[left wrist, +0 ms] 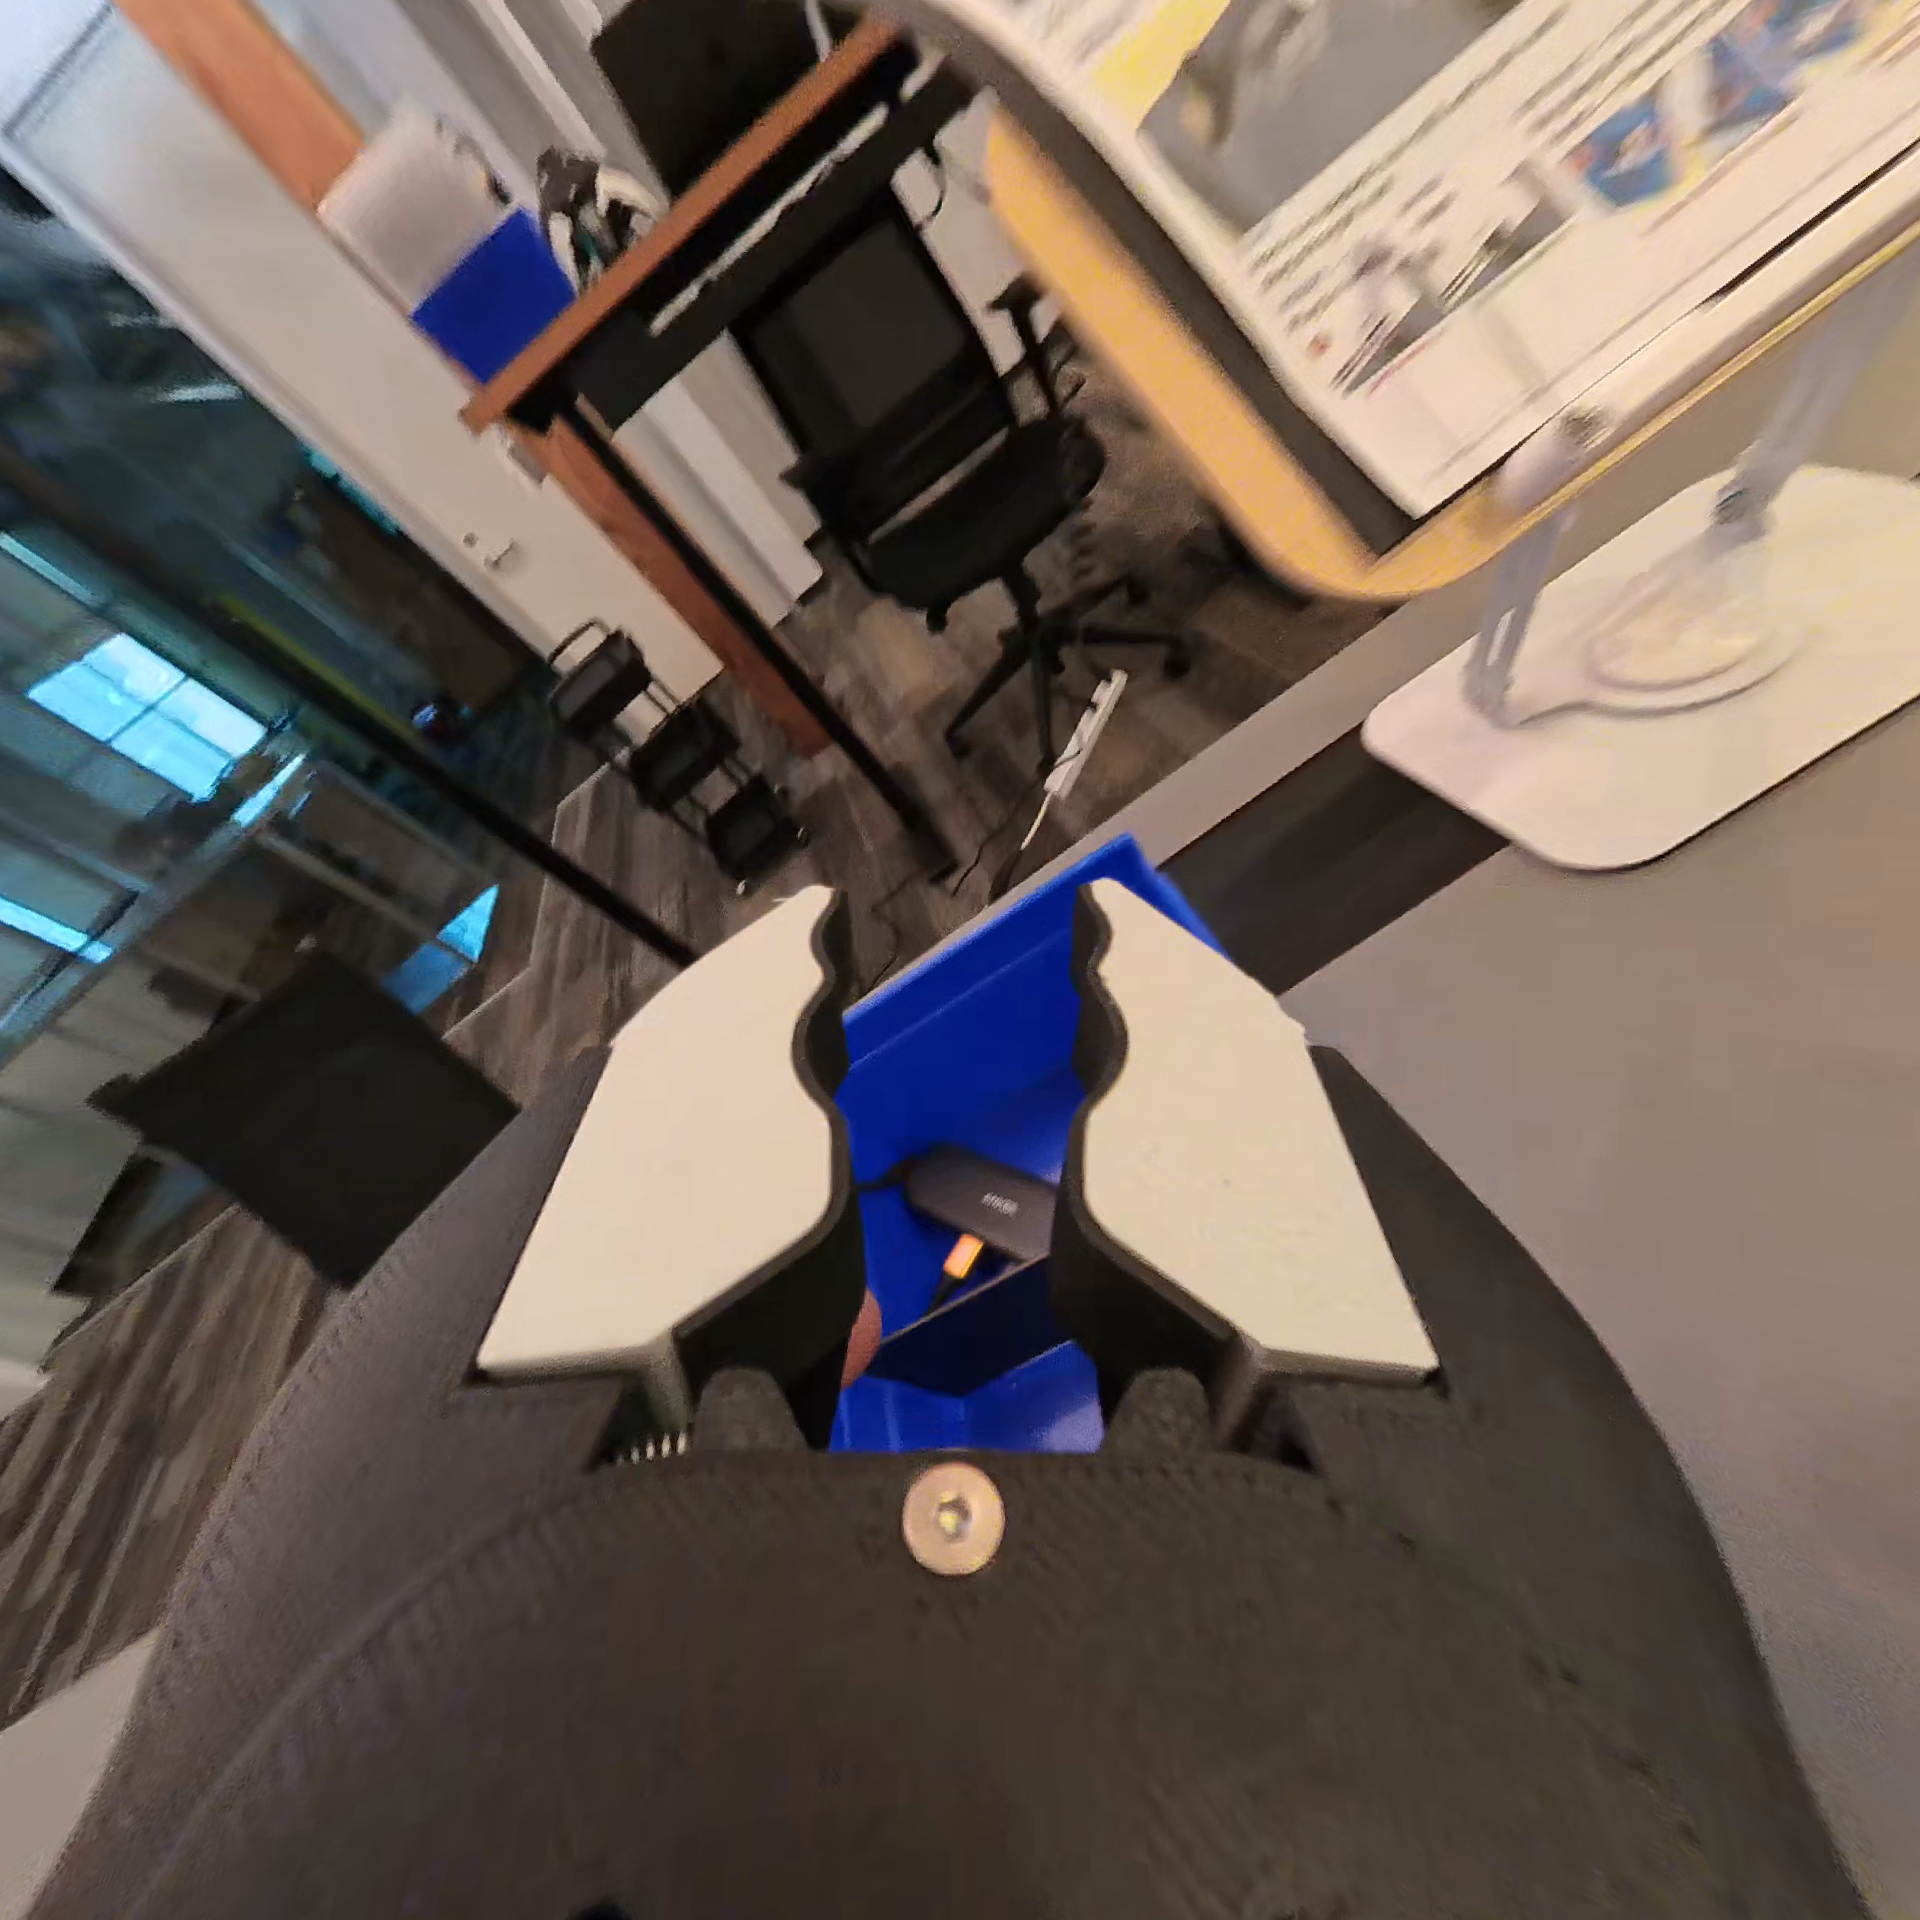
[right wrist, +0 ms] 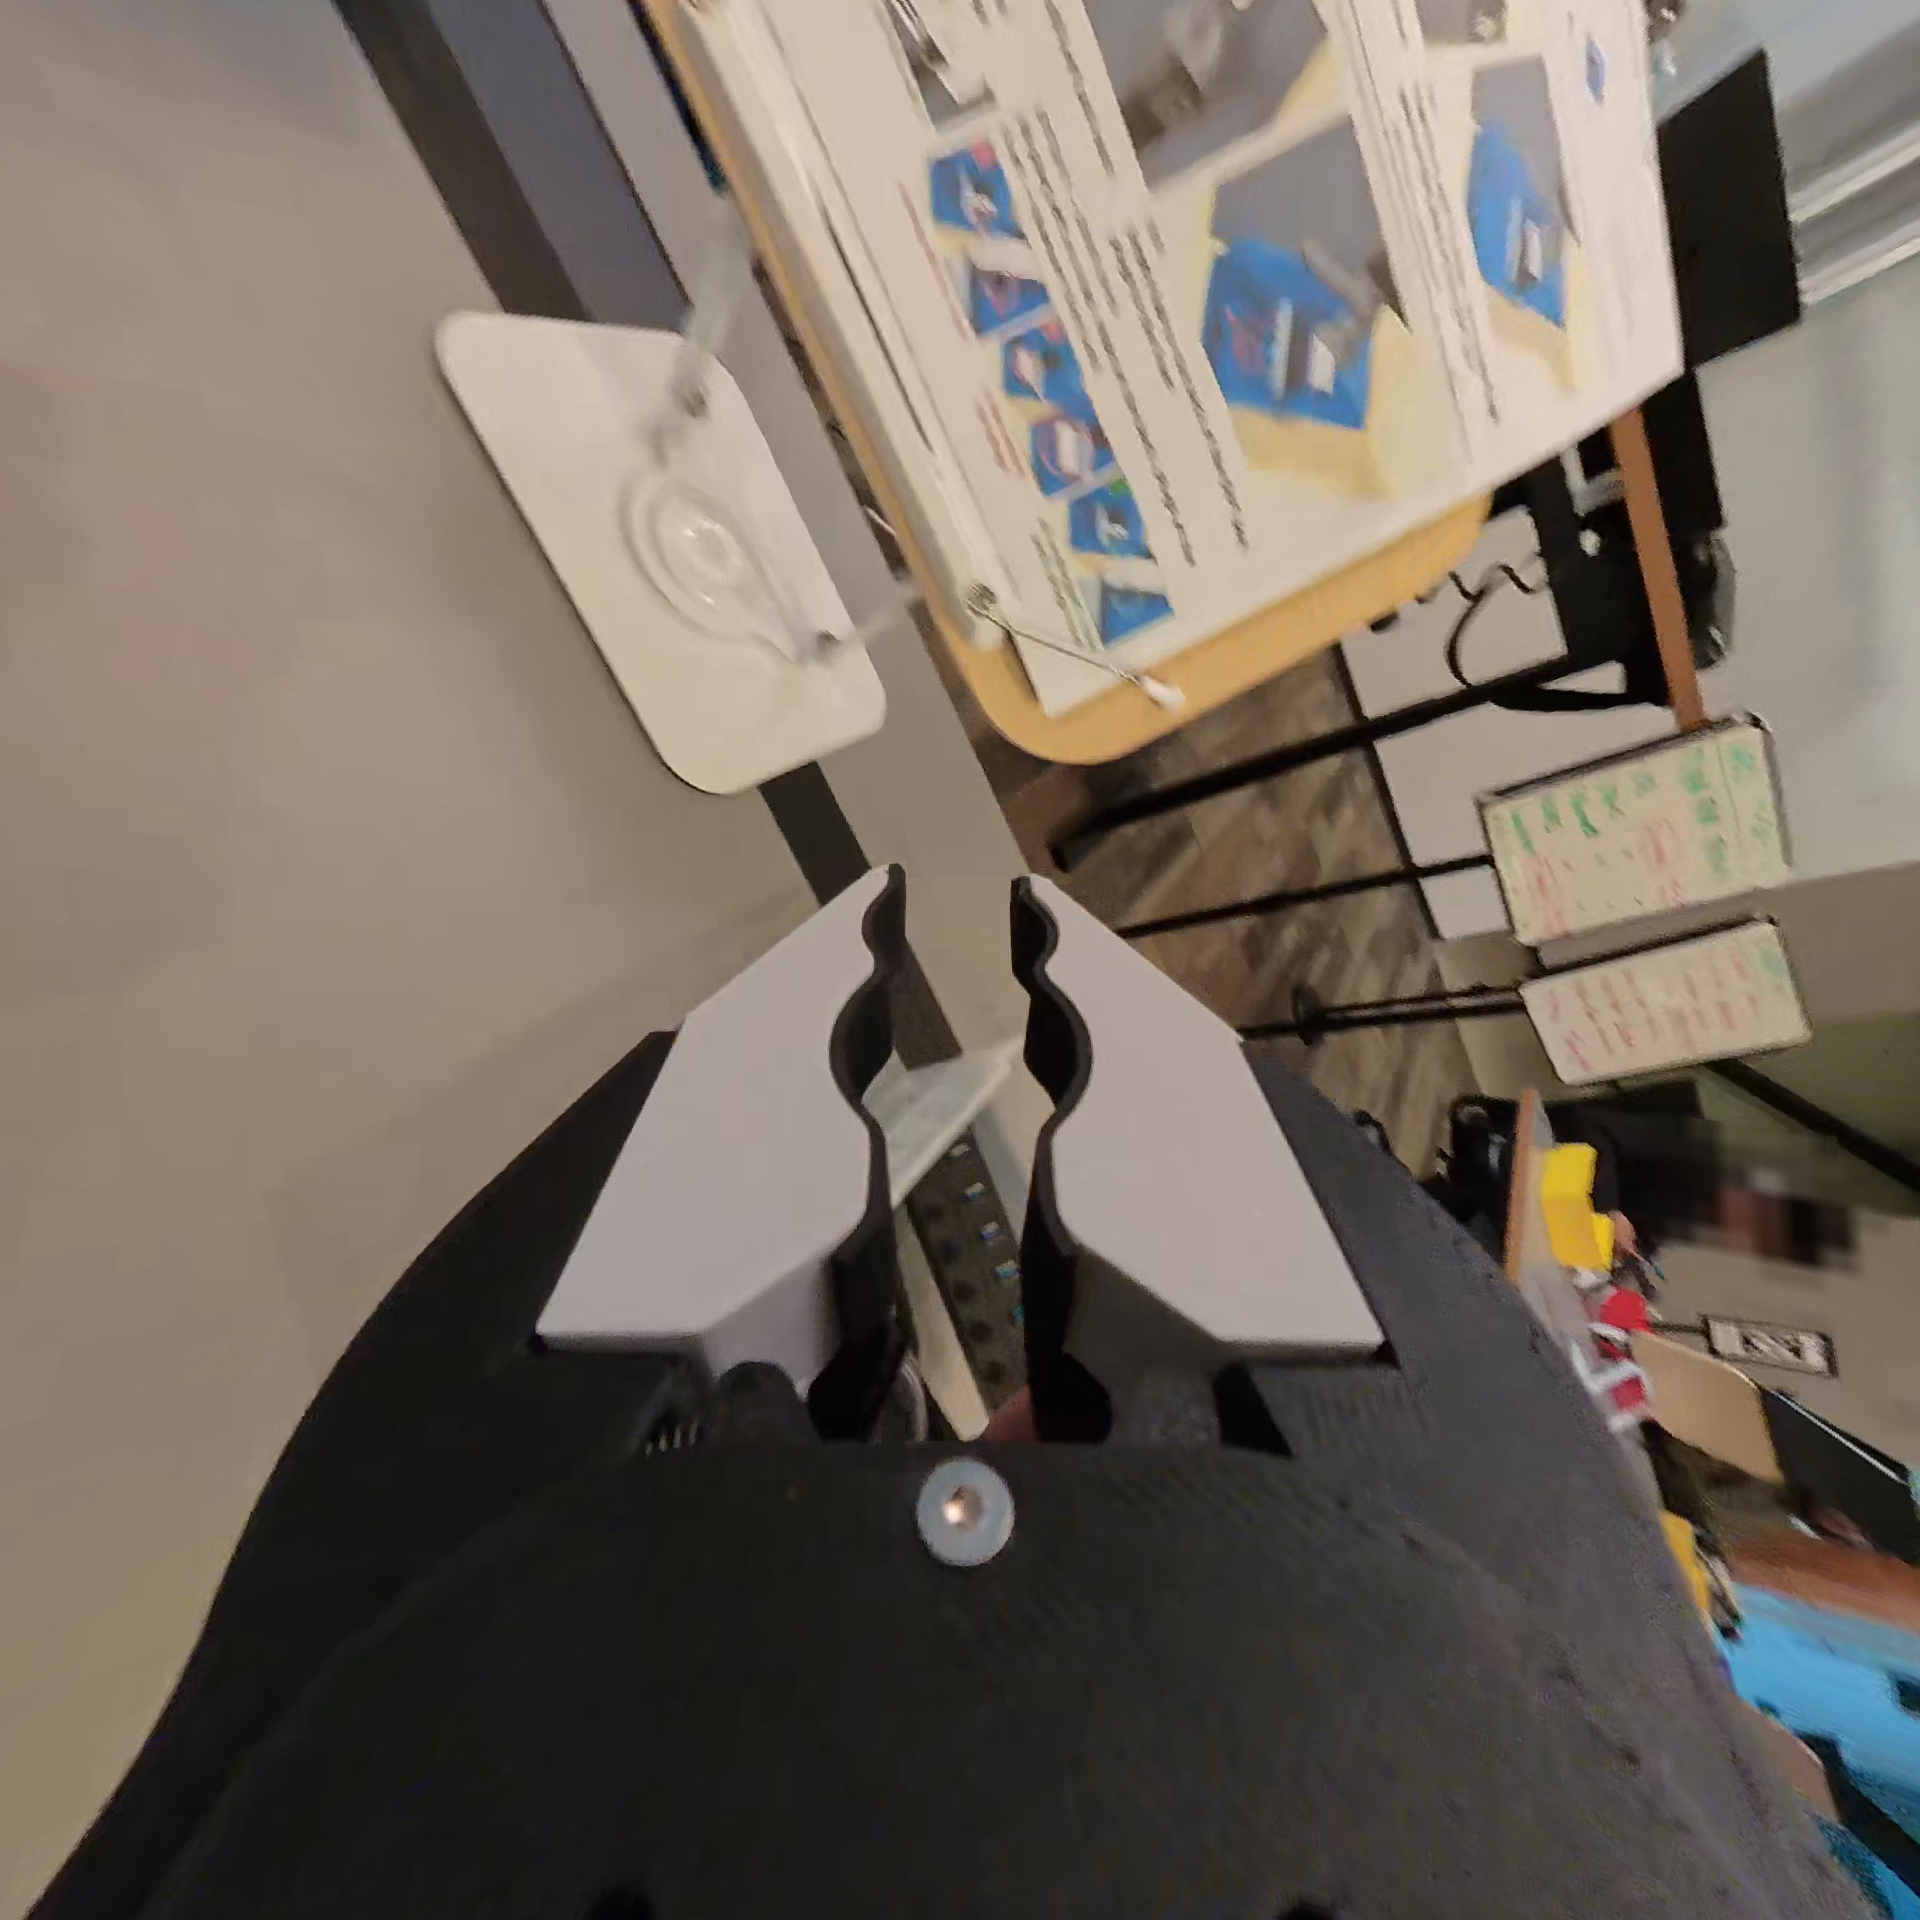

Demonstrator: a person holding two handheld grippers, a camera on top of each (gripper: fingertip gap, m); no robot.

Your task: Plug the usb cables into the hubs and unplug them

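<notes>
A dark hub [left wrist: 971,1200] lay in a blue bin [left wrist: 977,1049] at the worktop [left wrist: 1610,1195] edge (orange plug beside it). Left gripper [left wrist: 958,940] fingers spread above it, empty. Right gripper [right wrist: 956,914] fingers parted over a multi-port hub [right wrist: 966,1247], grasping nothing.

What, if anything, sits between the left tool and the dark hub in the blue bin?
Nothing visible blocks it. The left tool is open, and the dark hub lies in the blue bin, seen straight through the gap between the fingers. An orange connector lies at the hub's near end.
</notes>
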